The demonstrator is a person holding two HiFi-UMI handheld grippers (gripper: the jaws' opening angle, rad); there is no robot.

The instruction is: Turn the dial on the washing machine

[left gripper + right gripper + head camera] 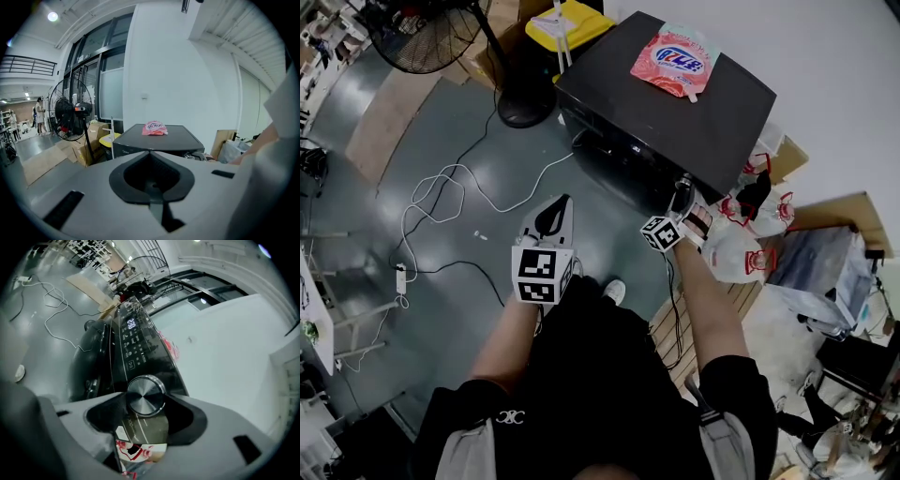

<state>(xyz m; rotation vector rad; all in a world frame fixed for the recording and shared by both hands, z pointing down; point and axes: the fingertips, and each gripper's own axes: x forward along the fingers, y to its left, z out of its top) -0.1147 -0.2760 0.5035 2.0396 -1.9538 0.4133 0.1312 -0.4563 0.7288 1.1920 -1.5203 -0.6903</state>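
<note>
**Dial (146,395) on the washing machine (666,103): right gripper (683,187) has hold of it**

Head view: the right gripper is pushed up against the front of the black machine, and I can't really make out the dial from up here. A pink pouch (673,61) lies on the lid, well beyond that gripper. The left gripper (559,208) hangs over the grey floor (516,150), well apart from the machine, jaws together.

Left gripper view: jaws closed up tight, nothing between them. The machine sits straight ahead of it with the pouch on top. A black fan (70,115) stands off to the gripper's left.

Right gripper view: the silver dial sits right between the jaws, with the tips against its rim on both sides, so it's clamped on it. The control panel (133,341) with its lit display runs on beyond the gripper. A red-and-white bag (138,451) shows through the gap between the jaws, below the dial.
</note>
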